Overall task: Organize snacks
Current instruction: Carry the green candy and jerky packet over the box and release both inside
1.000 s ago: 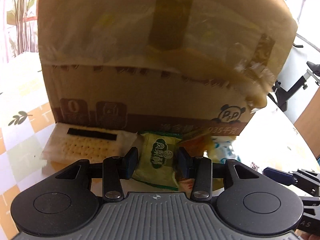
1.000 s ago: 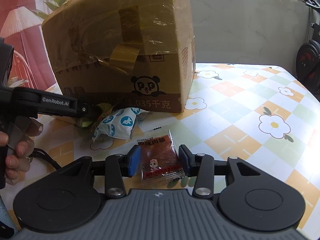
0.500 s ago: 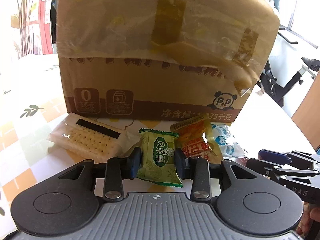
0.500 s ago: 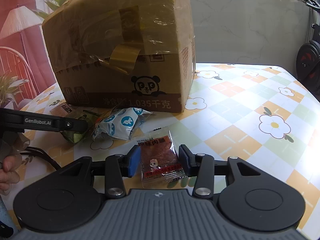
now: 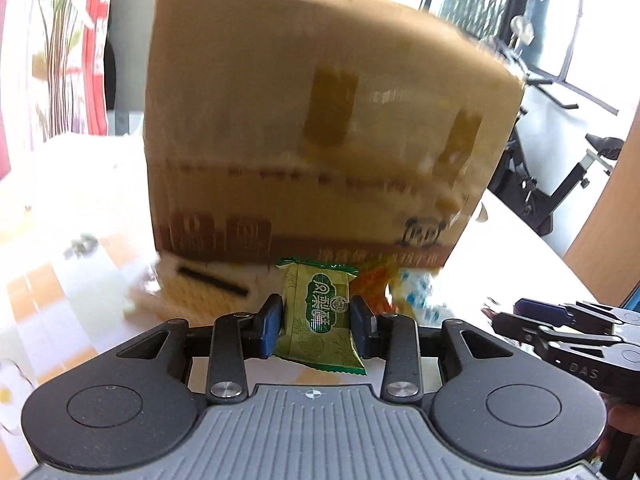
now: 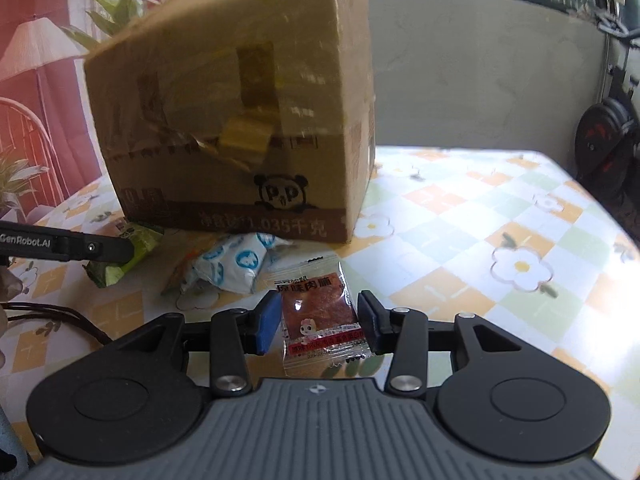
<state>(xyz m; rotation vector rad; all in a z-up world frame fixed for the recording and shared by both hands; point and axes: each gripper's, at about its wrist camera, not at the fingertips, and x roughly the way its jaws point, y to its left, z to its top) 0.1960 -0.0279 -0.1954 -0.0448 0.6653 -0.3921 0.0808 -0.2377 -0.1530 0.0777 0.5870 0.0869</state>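
The left gripper (image 5: 316,322) pinches the green foil snack packet (image 5: 318,316); lift it gently. The right gripper (image 6: 318,322), seemingly loose, straddles the clear red jerky sachet (image 6: 320,320).

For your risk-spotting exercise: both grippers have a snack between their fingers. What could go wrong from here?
1. The left gripper pinches only the green pastry packet's sides; the slick wrapper might slip.
2. The right gripper may be barely touching the red jerky packet, so lifting could leave it behind.

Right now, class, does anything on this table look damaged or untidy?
Yes: the box's brown tape is torn and curling off its front, and snack packets such as the white-blue one lie jumbled at its base.
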